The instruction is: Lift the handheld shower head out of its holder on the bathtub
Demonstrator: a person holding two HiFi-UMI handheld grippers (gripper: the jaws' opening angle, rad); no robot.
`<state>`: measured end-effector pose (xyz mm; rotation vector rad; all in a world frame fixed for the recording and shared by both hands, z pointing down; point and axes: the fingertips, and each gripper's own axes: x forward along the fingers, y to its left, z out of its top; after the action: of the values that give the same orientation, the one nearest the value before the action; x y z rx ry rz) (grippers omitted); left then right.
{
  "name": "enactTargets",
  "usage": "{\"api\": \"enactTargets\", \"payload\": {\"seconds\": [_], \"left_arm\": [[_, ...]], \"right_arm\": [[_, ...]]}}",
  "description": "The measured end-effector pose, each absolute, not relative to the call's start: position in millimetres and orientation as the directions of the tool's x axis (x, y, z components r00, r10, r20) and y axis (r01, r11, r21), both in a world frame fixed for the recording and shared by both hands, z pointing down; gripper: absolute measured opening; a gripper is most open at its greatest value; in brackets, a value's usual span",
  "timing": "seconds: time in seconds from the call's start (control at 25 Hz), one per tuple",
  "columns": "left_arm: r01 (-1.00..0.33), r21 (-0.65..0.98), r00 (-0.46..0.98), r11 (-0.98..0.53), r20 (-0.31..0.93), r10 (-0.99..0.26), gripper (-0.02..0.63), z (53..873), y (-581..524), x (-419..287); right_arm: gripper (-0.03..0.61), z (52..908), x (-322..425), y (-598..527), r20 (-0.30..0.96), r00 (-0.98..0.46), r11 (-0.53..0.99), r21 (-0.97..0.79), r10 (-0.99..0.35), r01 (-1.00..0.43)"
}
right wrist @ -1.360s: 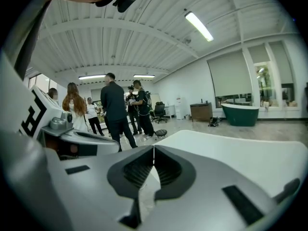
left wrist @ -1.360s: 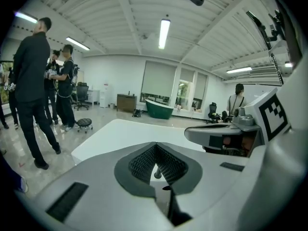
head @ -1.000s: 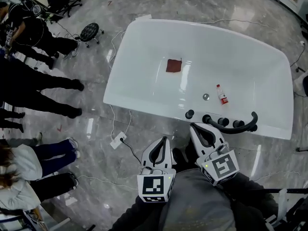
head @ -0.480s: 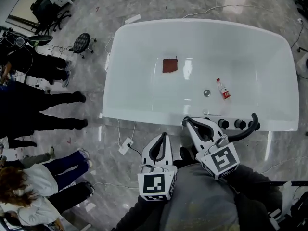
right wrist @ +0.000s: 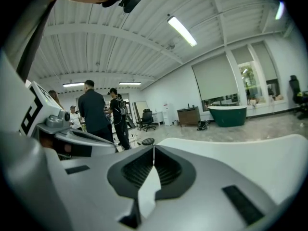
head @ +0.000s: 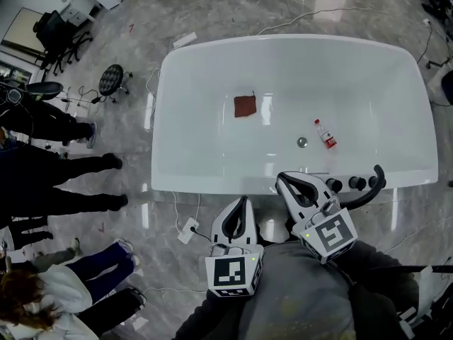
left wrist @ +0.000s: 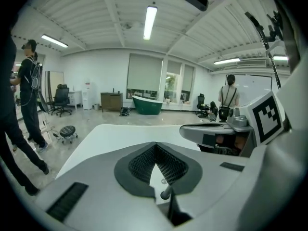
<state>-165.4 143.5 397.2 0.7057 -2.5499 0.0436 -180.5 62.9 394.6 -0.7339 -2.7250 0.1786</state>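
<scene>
A white bathtub (head: 212,179) fills the middle of the head view. Along its near rim on the right sit black tap knobs (head: 357,183), and the black curved handheld shower head (head: 368,192) rests there in its holder. My right gripper (head: 282,178) is shut and empty; its tip is at the near rim just left of the knobs and hides some of them. Below the tub's near wall, over the floor, my left gripper (head: 243,199) is shut on nothing. Each gripper view shows closed jaws, left (left wrist: 155,144) and right (right wrist: 154,149), pointing over the tub.
Inside the tub lie a red-brown cloth (head: 245,107), a small bottle (head: 325,134) and the drain (head: 302,142). A power strip (head: 187,229) with cables lies on the marble floor by the tub. Several people (head: 64,168) stand at the left, near a black stool (head: 111,79).
Both grippers have come closer to the tub's near rim. The right gripper's tip now covers the leftmost knobs. Both stay shut.
</scene>
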Motion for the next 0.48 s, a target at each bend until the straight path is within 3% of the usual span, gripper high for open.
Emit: {"api": "enactTargets", "payload": {"seconds": [0.48], "left_arm": [[-0.665, 0.117, -0.636, 0.737, 0.43, -0.641, 0.003, 389, 174, -199]], "right_arm": [[0.005, 383, -192, 92, 0.275, -0.914, 0.952, -0.145, 0.299, 0.268]]}}
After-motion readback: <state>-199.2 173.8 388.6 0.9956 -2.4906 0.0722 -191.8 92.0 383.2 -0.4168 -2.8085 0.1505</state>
